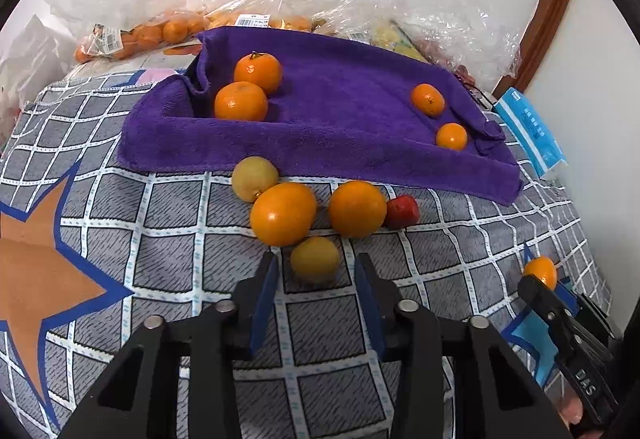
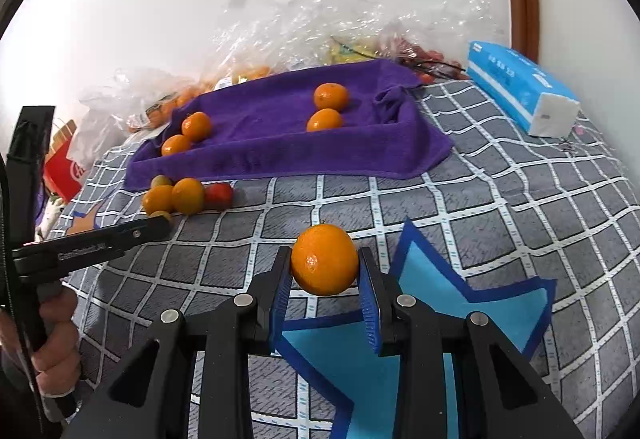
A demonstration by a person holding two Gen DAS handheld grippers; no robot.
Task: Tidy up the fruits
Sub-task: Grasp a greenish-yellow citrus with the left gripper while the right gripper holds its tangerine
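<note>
Both grippers pitched down, right one loaded, left one empty.
Right gripper (image 2: 325,271): blue pads clamped on either side of an orange (image 2: 324,259), held clear of the bedcover. Left gripper (image 1: 316,271): jaws narrowed, a small yellowish fruit (image 1: 315,259) just ahead of the tips, pads not pressing on it. In the right wrist view, the person's left hand (image 2: 54,339) is wrapped round the left gripper's handle.

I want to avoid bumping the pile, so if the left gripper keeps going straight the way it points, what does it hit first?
Most likely the small yellowish fruit lying on the blanket just beyond the left gripper, between its fingers. Behind that sits a big orange. Depth is hard to judge here.
</note>
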